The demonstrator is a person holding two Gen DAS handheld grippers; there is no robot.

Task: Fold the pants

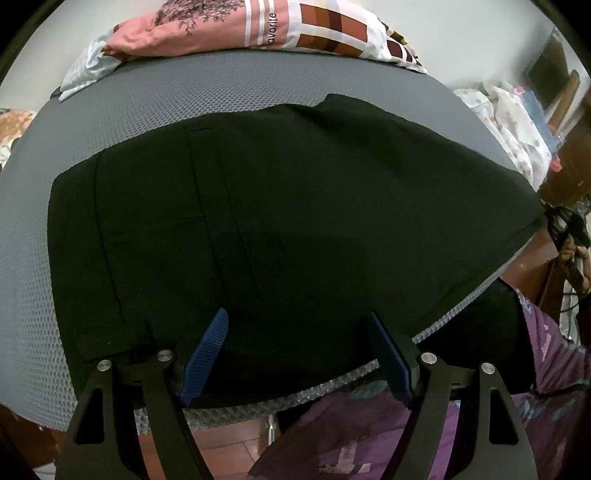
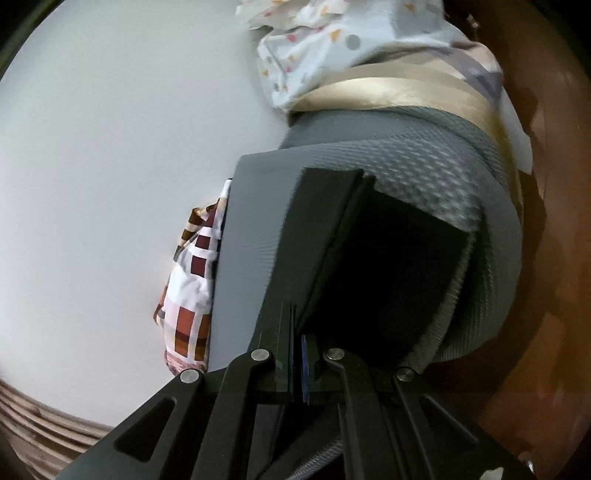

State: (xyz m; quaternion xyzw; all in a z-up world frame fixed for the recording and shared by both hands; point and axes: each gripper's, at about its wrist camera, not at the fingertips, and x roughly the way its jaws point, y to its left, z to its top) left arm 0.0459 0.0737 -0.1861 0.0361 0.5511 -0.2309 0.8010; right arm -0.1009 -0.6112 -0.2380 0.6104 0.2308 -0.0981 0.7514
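The left gripper [image 1: 295, 354] hangs over the near edge of the bed with its two blue pads [image 1: 205, 354] spread wide apart and nothing pinched between them. It points steeply down at the black pants [image 1: 280, 206], which lie flat on the grey mattress [image 1: 155, 99] right under it and stretch away from it across the bed. The long way of the pants runs from left to right in this view, and the right end hangs just over the side of the mattress. A pink pillow [image 1: 207, 29] sits at the far edge, well apart from the pants. The right gripper [image 2: 301, 354] is squeezed tight on a thin edge of the pants [image 2: 332, 229]. The dark cloth runs straight out from its closed pads and is lifted off the mattress [image 2: 424, 177]. So this hand has the far right end of the pants, and the left hand is closer to the middle. For a fold, the held end probably has to travel along the long way of the pants, toward the left end, while the left gripper is placed to press or catch the cloth near the middle.
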